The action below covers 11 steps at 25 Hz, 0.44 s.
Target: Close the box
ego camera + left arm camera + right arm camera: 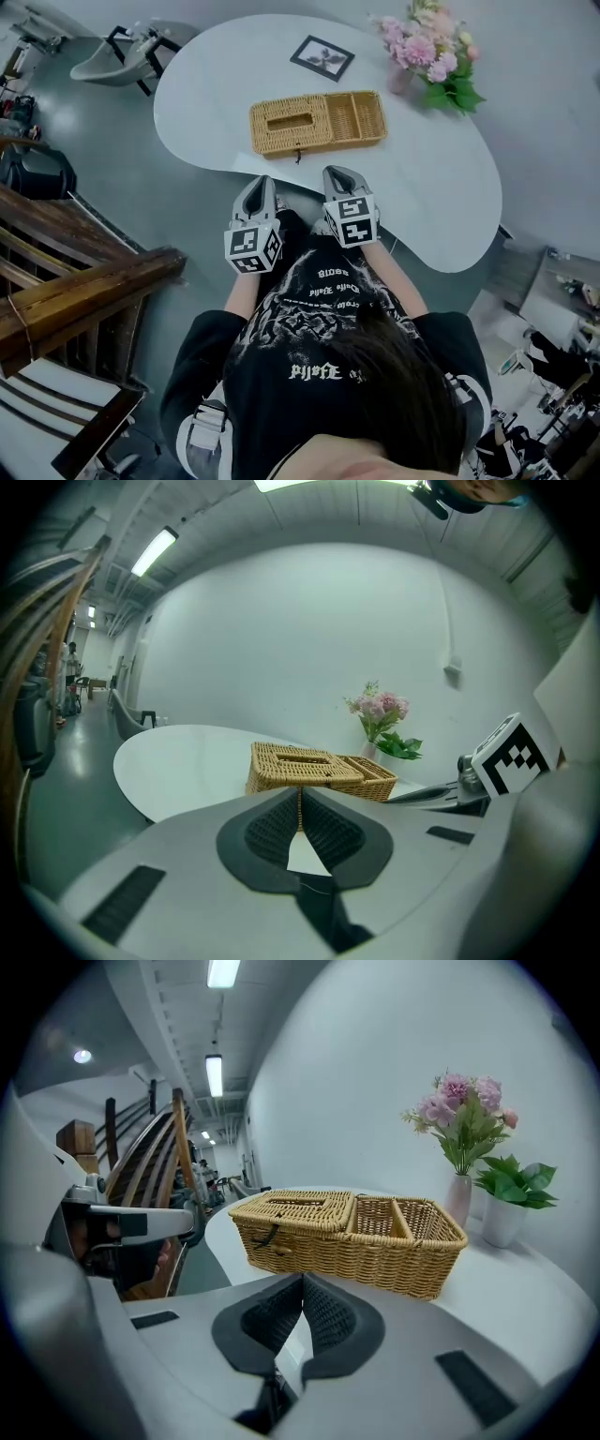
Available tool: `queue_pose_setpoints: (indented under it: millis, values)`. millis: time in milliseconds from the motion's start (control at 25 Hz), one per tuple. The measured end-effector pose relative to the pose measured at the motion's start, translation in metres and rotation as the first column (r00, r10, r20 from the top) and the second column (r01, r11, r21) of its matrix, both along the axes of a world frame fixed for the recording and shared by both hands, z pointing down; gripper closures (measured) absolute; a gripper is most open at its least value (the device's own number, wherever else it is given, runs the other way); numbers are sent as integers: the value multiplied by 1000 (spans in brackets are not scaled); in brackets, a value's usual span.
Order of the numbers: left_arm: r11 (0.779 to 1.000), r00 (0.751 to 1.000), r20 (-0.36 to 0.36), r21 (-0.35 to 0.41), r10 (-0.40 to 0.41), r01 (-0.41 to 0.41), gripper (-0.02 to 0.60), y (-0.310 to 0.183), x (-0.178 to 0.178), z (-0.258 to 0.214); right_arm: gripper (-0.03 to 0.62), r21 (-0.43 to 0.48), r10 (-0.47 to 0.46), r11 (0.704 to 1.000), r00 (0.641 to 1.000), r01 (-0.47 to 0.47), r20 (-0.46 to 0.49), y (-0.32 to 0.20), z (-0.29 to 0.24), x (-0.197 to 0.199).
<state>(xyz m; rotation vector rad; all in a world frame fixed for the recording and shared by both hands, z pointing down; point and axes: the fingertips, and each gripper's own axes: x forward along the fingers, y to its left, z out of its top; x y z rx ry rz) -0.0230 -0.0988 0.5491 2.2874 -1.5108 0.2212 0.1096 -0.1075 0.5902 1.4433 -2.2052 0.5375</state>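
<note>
Box, one, wicker, lies on the bench near its front edge, just ahead of my left gripper and right gripper. Both pairs of fingers are closed on nothing. One frame and one bunch of flowers stand behind; bare bench flanks the box.

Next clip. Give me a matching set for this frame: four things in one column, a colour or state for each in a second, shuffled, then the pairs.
1. box
2. flowers
3. picture
4. right gripper

A. jaws shut, empty
B. dark-framed, lying flat
C. tan wicker
D. pink

Pairs: 1-C, 2-D, 3-B, 4-A
</note>
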Motion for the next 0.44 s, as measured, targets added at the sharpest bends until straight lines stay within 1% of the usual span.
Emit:
queue_pose_setpoints:
  millis: [240, 440]
  values:
    - [1000, 1000, 0, 0, -9, 9, 554, 2, 0, 0, 569, 20, 1, 1000, 1000, -1, -9, 1, -1, 3]
    - [1000, 1000, -1, 0, -9, 9, 554, -1, 2, 1, 571, -14, -17, 1000, 999, 17, -45, 2, 9, 4]
